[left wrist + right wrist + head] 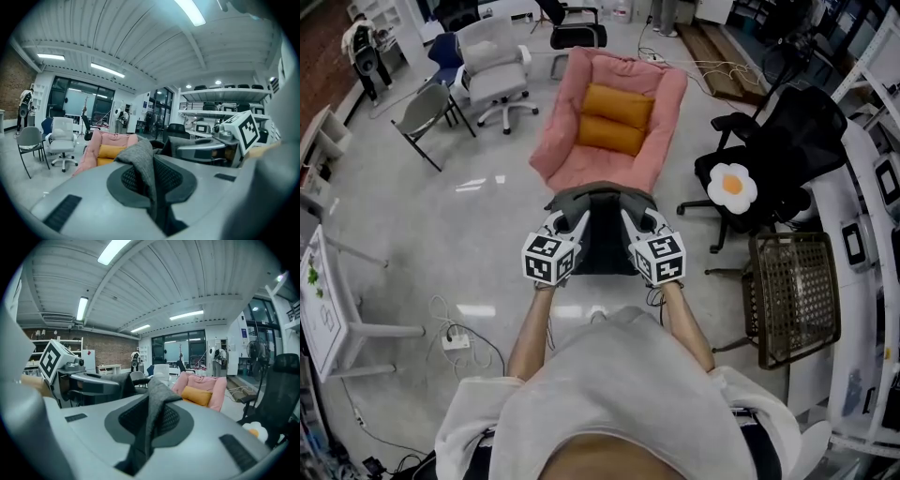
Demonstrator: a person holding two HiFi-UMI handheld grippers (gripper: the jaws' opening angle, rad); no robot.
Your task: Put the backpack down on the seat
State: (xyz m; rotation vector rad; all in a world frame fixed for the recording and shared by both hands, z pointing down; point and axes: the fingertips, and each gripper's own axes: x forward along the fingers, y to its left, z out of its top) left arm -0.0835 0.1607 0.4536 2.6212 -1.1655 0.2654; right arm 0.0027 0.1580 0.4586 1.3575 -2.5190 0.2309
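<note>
Bright ovhd strip lights (pixel 190 11), floor (pixel 478 184) glare, fisheye edges.

The glossy pale floor (pixel 469 216) carries a pink seat (pixel 600 173) at 12 o'clock, a white chair (pixel 495 70) at 11, a grey chair (pixel 427 111) at 10, a black chair (pixel 787 155) at 2, a mesh rack (pixel 792 295) at 4 and a power strip (pixel 456 341) at 8.

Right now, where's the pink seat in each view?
Head view: pink seat at top centre, just beyond the backpack.
Left gripper view: pink seat left of centre, behind the backpack fabric in the jaws.
Right gripper view: pink seat right of centre, beyond the fabric.
Shared landmark: the orange cushions on it.
</note>
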